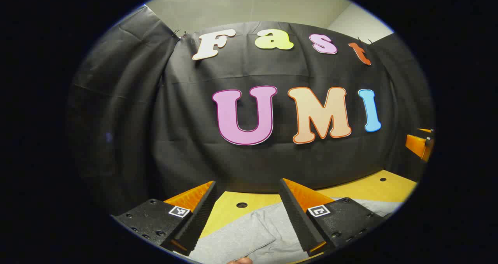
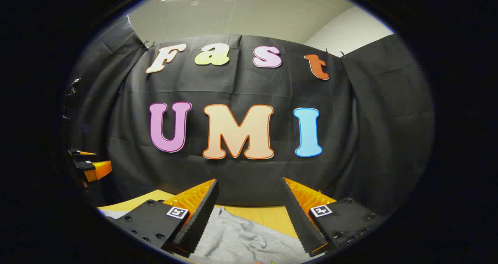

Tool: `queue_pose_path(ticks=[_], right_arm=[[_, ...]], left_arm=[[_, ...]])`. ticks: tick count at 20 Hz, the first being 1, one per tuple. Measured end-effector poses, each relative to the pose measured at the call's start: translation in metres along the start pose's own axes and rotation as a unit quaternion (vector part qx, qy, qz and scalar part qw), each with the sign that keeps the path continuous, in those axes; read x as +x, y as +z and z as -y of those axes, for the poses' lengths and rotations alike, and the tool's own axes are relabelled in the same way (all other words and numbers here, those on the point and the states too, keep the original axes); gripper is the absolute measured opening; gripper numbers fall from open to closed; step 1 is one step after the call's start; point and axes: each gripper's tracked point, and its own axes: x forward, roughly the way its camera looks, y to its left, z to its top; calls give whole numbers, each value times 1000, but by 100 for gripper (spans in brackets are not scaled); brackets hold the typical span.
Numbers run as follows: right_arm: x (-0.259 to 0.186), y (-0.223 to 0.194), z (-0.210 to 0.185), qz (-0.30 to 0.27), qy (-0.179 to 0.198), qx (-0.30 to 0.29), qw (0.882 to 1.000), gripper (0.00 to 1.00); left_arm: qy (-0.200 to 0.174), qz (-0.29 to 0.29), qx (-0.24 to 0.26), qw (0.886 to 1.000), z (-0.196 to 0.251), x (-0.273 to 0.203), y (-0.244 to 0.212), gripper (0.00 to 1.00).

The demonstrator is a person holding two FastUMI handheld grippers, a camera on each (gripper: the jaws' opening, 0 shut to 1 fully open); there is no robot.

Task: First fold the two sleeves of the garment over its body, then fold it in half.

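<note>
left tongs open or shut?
Open. In the left gripper view the left tongs stand spread above the grey garment, with cloth and table showing between the fingers.

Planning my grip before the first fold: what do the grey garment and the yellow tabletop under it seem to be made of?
The grey garment looks like soft heathered knit, probably cotton jersey: matte, with limp wrinkles. The yellow tabletop looks like smooth, hard board, perhaps painted wood or laminate, with a faint sheen and round drilled holes. Both the left gripper and the right gripper hang open above the cloth.
</note>
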Motion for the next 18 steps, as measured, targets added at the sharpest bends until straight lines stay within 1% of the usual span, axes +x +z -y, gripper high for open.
queue_pose_path(ticks=[9, 18], right_arm=[[5, -2, 2, 1, 0, 0, 1000, 98], [13, -4, 4, 2, -2, -1, 1000, 98]], left_arm=[[-4, 3, -6, 1000, 9, 5, -1, 94], [-4, 7, -2, 1000, 11, 12, 0, 94]])
